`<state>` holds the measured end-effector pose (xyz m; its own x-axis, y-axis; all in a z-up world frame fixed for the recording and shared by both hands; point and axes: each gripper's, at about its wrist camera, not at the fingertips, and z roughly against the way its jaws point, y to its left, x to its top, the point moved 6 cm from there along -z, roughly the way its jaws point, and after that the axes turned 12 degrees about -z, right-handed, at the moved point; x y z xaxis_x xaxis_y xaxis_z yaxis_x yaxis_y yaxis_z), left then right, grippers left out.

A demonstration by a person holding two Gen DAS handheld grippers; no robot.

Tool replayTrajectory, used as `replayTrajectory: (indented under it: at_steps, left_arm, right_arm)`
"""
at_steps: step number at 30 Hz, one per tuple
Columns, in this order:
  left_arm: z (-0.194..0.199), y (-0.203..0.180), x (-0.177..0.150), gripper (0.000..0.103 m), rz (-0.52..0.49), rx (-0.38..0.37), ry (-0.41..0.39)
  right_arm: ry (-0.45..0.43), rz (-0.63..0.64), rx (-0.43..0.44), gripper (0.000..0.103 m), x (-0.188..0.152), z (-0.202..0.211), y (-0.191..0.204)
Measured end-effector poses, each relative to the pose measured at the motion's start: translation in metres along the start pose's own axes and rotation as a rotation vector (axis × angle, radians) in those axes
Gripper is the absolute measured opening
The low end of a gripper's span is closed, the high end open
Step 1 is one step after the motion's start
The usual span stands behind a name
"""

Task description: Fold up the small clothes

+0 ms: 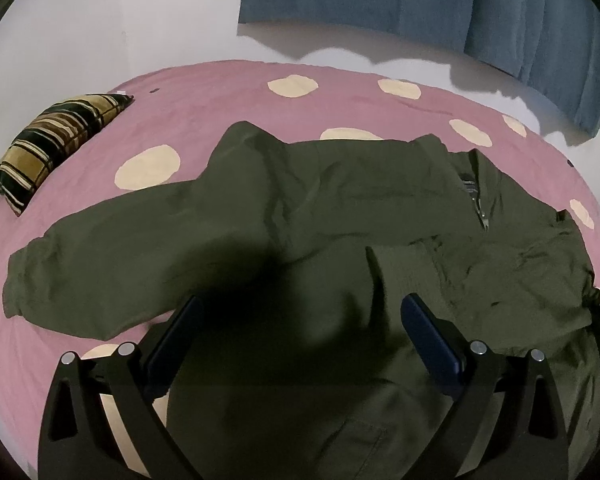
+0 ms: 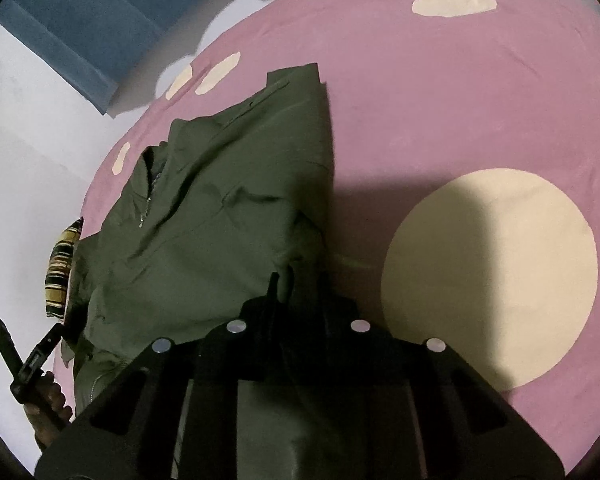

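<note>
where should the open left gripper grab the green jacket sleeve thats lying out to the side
At the cuff end of the sleeve, coming in from the bed's open side. The sleeve lies flat and stretched away from the jacket body, so its free end lifts cleanly. The left gripper is open above the body; the right gripper looks shut on the jacket edge.

A bed covered by a pink sheet with large cream dots carries everything. An olive-green jacket lies spread on it directly ahead of the left tool, one sleeve stretched out to that tool's left. A striped black-and-gold pillow rests on the sheet far ahead and left, apart from the jacket.
</note>
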<state>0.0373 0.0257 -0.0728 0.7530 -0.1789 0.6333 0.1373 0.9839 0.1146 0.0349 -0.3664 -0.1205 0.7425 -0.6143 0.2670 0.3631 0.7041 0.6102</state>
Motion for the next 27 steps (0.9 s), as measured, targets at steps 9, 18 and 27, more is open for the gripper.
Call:
replayTrajectory:
  at_steps: [9,18,27]
  left_arm:
    - [0.000,0.008,0.004,0.099,0.009,-0.011,-0.036]
    - [-0.005,0.018,0.005,0.099,0.022,0.010,-0.038]
    - [-0.013,0.051,-0.004,0.099,0.105,0.012,-0.014]
  right_arm:
    - [-0.042,-0.026,0.109,0.037,0.042,0.027,0.008]
    - [-0.009,-0.047,0.069,0.028,0.107,-0.033,0.024]
    - [-0.087,-0.047,-0.064,0.006,0.108,-0.037,0.023]
